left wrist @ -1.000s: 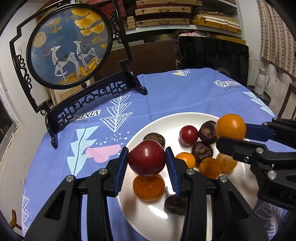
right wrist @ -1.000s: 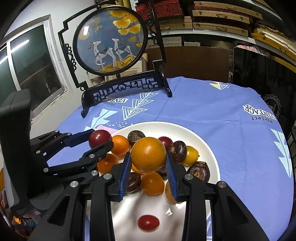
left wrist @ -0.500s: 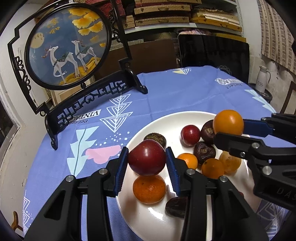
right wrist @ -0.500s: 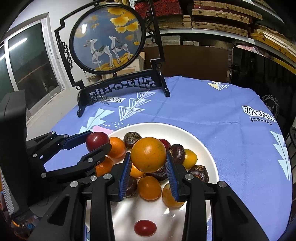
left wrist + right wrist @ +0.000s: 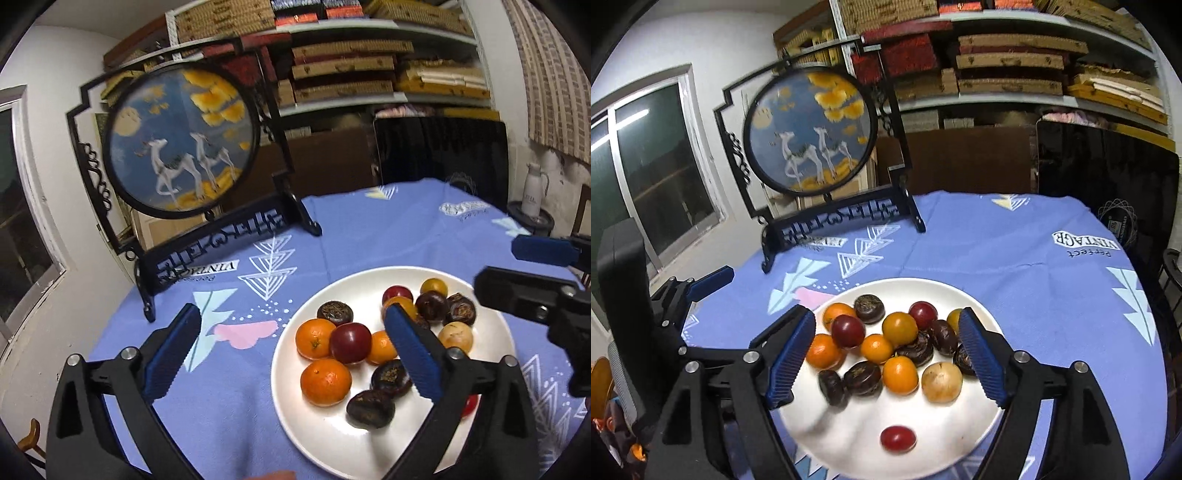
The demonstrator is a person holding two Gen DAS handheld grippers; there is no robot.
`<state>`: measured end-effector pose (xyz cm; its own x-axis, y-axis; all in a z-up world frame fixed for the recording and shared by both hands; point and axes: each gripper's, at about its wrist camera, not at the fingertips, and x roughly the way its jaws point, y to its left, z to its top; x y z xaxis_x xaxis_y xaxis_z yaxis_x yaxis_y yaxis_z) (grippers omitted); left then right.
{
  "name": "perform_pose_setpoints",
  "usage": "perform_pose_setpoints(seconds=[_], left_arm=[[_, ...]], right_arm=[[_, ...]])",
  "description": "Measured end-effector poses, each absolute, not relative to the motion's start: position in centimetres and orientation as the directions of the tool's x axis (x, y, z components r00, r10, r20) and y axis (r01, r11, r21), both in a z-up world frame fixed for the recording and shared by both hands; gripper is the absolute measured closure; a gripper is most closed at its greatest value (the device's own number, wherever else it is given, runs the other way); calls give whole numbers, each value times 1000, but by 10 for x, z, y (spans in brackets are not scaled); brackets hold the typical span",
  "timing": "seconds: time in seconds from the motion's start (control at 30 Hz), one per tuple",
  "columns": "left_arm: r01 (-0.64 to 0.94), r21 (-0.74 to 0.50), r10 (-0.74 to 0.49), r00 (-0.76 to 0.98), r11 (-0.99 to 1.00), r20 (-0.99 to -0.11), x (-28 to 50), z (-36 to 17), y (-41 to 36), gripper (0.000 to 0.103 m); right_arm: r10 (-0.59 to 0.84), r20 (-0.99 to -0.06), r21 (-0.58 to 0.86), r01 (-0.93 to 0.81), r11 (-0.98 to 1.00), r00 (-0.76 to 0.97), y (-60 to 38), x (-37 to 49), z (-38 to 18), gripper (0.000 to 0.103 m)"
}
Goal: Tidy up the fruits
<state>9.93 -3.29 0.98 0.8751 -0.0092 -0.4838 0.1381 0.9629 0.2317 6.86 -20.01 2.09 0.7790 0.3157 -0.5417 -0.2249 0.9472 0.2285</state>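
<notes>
A white plate [image 5: 332, 443] [image 5: 945, 450] on the blue tablecloth holds several fruits: oranges, dark red plums and dark brown wrinkled fruits. The dark red plum [image 5: 350, 342] [image 5: 848, 331] lies in the pile on the plate beside an orange [image 5: 315, 338]. The round orange [image 5: 899, 327] rests among the pile. My left gripper [image 5: 291, 354] is open and empty, above the plate's left edge. My right gripper [image 5: 886, 354] is open and empty, above the plate. The right gripper also shows in the left wrist view [image 5: 532, 273].
A round deer picture in a black ornate stand [image 5: 181, 144] [image 5: 812, 129] stands at the back left of the table. A black chair back [image 5: 439, 151] is behind the table. Shelves with boxes line the wall. A white jug [image 5: 533, 188] stands at the far right.
Both grippers opened and drew back upward. The plum left the left gripper and the orange left the right gripper; both now lie on the plate.
</notes>
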Motion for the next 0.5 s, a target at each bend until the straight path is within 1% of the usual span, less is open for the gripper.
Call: perform_pose_setpoints(seconds=[0.17, 0.5], left_arm=[[125, 220, -9, 887, 967, -462, 77, 22, -26, 5], [110, 179, -32, 920, 978, -391, 29, 46, -19, 5]], right_arm=[[297, -486, 195, -229, 954, 822, -202, 26, 31, 16], [265, -432, 94, -249, 964, 862, -188, -31, 46, 15]])
